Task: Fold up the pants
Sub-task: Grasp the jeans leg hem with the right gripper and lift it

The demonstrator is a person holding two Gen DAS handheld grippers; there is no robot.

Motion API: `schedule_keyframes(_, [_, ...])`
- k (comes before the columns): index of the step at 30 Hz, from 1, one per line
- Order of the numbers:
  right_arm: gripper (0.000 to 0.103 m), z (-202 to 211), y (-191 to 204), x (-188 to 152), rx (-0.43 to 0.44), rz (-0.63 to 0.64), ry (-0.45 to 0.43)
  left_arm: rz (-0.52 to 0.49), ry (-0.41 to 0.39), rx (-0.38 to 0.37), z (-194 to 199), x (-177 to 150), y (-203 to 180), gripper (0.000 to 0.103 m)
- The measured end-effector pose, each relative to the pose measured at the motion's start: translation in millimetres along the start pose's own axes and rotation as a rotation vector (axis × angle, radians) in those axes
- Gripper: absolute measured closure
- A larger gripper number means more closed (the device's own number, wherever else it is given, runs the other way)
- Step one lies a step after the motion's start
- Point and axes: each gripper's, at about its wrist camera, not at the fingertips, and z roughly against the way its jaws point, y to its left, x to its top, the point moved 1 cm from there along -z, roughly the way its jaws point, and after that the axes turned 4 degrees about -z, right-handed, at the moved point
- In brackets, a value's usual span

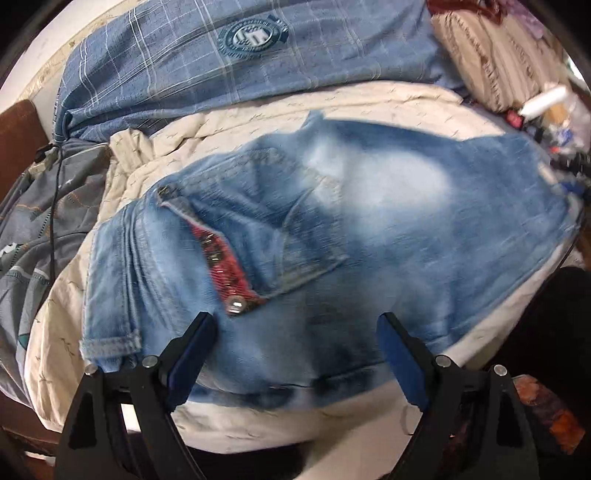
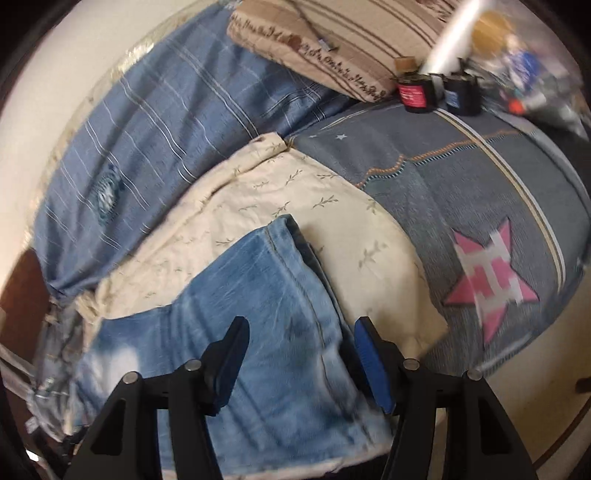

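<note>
Both claws released: my left gripper [image 1: 297,325] and right gripper [image 2: 301,330] hover fingers spread, empty, over the jeans [image 1: 332,229], lying folded on cream quilt [image 2: 258,184]

Little lettering shows, and almost none of it can be read.
The round crest [image 1: 252,36] on the blue plaid cover [image 1: 332,55] carries ring text too small to read. The script line [image 2: 332,62] along the beige pillow [image 2: 354,40] is illegible. The pink star [image 2: 493,280] on the grey sheet [image 2: 461,177] bears a white "H". Jar labels [image 2: 413,95] are blurred.
</note>
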Motion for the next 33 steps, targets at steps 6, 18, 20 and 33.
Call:
schedule_keyframes(6, [0.036,20.5,-58.2,-34.3,0.152,-0.268,0.048,-0.034,-0.044,-0.104,19.2,16.1,-34.8,0.014])
schedule_keyframes(18, [0.035,-7.8,-85.3,-69.6,0.282,-0.470,0.106,-0.034,-0.003,-0.072,8.6,29.0,-43.8,0.014])
schedule_keyframes(20, [0.033,-9.8,-76.5,-65.1,0.271,-0.453,0.095,-0.006,0.014,-0.056,5.5,27.2,-33.7,0.014])
schedule_keyframes(33, [0.033,8.9,-43.4,-44.4,0.053,-0.365,0.066,0.039,0.005,-0.047,2.7,19.9,-11.2,0.014])
